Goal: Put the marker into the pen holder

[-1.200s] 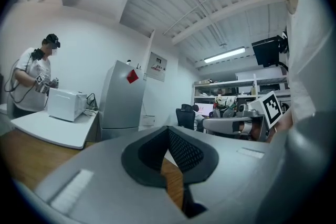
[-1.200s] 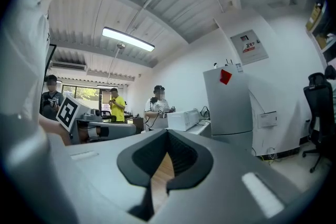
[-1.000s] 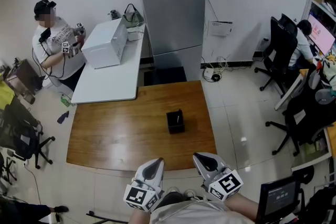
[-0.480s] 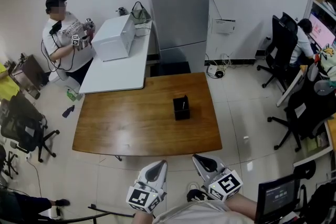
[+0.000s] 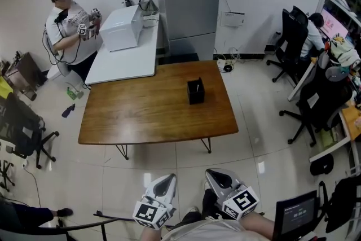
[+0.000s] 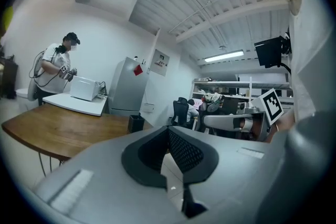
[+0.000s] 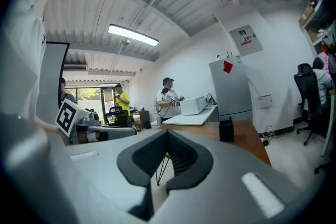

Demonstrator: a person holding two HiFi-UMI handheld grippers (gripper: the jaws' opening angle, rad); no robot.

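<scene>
Table (image 5: pixel 146 115) farther off now, pen holder (image 5: pixel 196 91) on it; left gripper (image 5: pixel 168 177), right gripper (image 5: pixel 211 173) fingers (image 6: pixel 181 152) together, empty

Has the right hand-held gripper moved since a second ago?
Yes. The right hand-held gripper has backed away from the wooden table: it was at the near edge, now floor lies between.

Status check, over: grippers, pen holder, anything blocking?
Left gripper, right gripper shut, empty. Marker not in sight. Pen holder on table ahead. Nothing in the way.
</scene>
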